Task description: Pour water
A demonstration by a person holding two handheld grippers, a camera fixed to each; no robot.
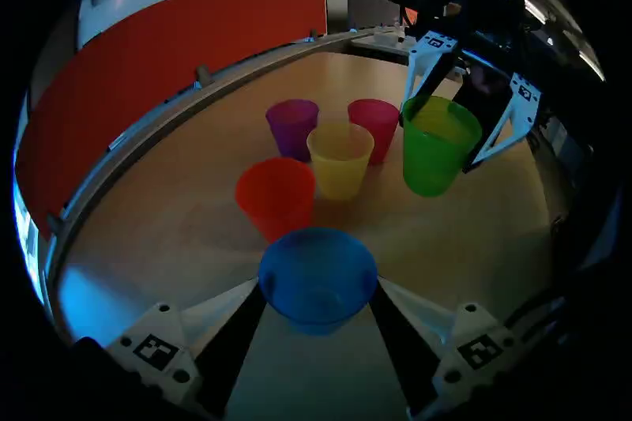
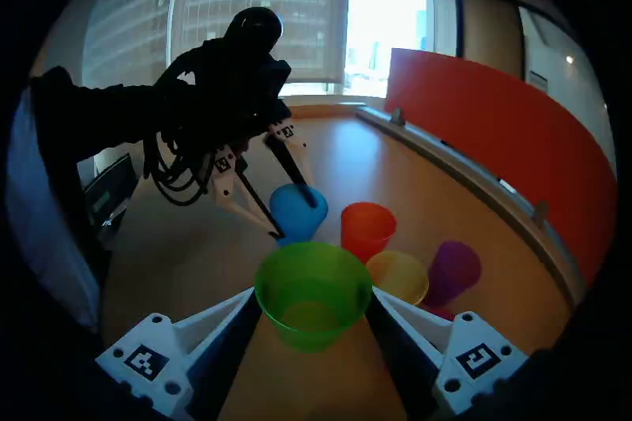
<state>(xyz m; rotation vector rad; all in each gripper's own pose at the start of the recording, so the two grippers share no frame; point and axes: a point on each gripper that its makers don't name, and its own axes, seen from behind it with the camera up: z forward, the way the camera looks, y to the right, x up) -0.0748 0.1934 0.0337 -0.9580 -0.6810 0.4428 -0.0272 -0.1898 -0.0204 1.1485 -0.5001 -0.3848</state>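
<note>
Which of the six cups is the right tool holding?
The green cup, gripped by the right tool; the only other held one, the blue cup, is in the left tool.

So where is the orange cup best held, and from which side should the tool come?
Hold the orange cup by its wall just under the rim, one finger on each side. It stands upright and widens upward, so a high hold should not slip. Come from the side away from the yellow cup and purple cup, which stand close to it.
</note>
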